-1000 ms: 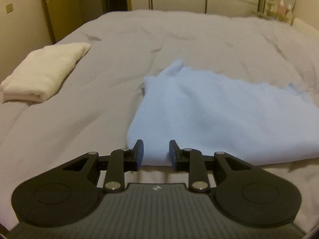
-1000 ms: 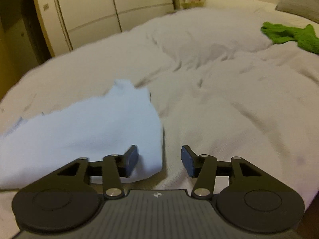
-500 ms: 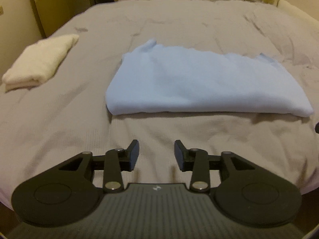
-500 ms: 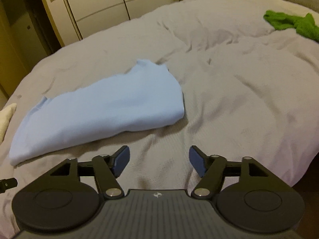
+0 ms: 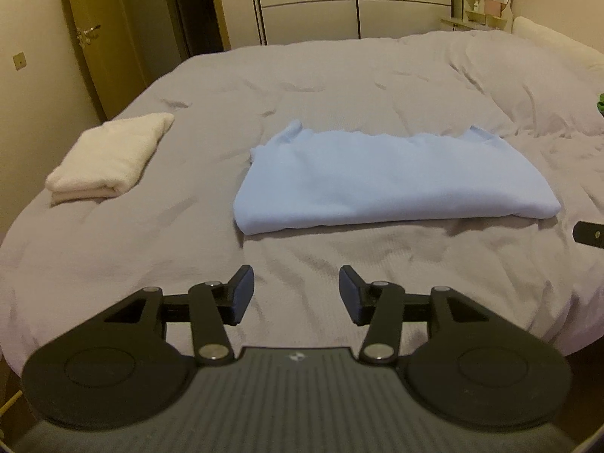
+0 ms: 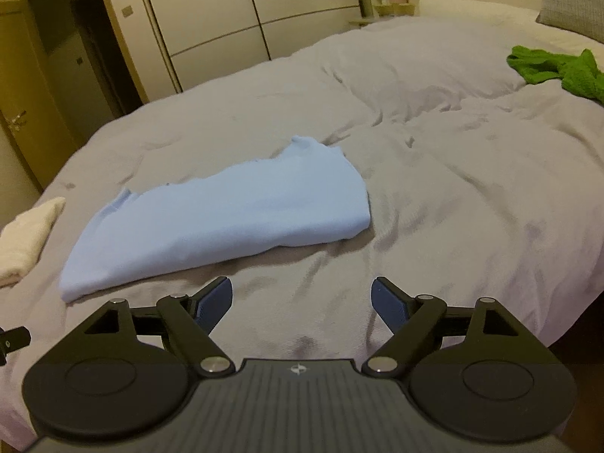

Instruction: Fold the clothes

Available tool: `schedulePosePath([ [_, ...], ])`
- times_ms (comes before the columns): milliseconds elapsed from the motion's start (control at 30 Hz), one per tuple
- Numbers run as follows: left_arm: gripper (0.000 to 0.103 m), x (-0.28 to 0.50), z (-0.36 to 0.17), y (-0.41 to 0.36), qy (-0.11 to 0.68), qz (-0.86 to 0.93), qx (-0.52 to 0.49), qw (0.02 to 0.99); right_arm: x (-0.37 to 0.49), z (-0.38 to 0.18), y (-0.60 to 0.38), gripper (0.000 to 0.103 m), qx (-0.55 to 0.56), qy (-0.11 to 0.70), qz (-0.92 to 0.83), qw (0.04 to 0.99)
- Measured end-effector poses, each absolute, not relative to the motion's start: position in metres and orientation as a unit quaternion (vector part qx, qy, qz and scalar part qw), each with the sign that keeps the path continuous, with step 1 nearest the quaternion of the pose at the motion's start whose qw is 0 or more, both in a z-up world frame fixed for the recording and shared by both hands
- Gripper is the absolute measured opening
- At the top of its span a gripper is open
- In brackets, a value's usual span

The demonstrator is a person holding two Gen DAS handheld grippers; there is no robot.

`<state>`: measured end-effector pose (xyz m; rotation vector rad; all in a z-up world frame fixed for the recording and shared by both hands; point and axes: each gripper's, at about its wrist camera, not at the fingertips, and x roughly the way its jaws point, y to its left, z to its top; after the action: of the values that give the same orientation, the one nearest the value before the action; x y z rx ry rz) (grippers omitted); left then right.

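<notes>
A light blue garment (image 5: 392,181) lies folded into a long band across the middle of the grey bedcover (image 5: 339,87); the right wrist view shows the same garment (image 6: 226,222) slanting away to the left. My left gripper (image 5: 295,294) hovers open, near the bed's front edge, well short of the garment's fold. My right gripper (image 6: 302,302) is open wider, also back from the garment, with nothing between its fingers. A tip of the right gripper (image 5: 589,233) shows at the right edge of the left wrist view.
A folded cream towel (image 5: 109,158) sits at the bed's left side. A crumpled green garment (image 6: 558,70) lies far right near the pillows (image 6: 573,3). Wardrobe doors (image 5: 355,0) and a wooden door (image 5: 98,37) stand beyond the bed.
Both grippers have pulled back and risen from the blue garment's near edge, and both have opened wider. The garment now lies alone on the bed.
</notes>
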<state>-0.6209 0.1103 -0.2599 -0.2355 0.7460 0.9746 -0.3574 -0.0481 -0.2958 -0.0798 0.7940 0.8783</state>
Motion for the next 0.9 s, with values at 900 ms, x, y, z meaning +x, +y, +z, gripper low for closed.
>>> schedulePosePath([
  [900, 0.054, -0.618, -0.270, 0.113, 0.353, 0.427, -0.112, 0.825, -0.364, -0.288, -0.054, 0.089, -0.049, 0.374, 0.394, 0.838],
])
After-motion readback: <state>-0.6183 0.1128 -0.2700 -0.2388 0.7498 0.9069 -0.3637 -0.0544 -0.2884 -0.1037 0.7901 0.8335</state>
